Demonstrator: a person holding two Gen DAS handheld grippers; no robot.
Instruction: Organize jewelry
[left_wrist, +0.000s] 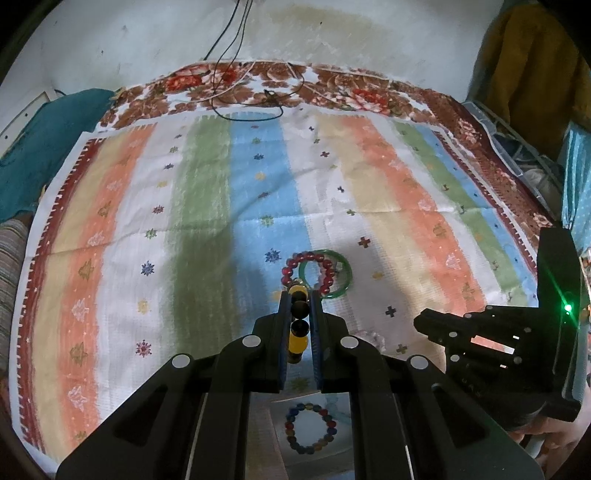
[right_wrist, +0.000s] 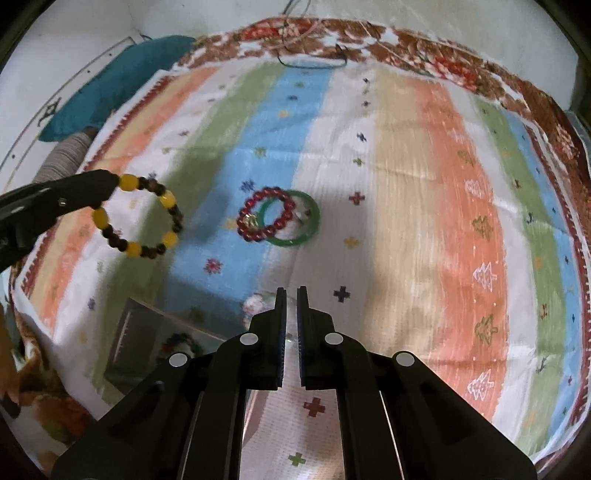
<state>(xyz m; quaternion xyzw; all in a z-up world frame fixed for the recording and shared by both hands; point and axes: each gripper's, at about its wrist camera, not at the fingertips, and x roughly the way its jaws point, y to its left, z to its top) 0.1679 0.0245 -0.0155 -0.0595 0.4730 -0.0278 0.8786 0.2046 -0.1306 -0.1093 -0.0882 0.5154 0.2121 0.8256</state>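
My left gripper is shut on a yellow and dark bead bracelet and holds it above the striped cloth; from the right wrist view the bracelet hangs as a ring from the left gripper's tip. A red bead bracelet overlaps a green bangle on the cloth ahead, also in the right wrist view as red bracelet and bangle. A multicoloured bead bracelet lies in a box below the left gripper. My right gripper is nearly shut, nothing clearly between its jaws.
A striped cloth covers a floral bedspread. Dark cables lie at the far edge. A teal cushion sits far left. An open box lies near left. The right gripper's body is close on the right.
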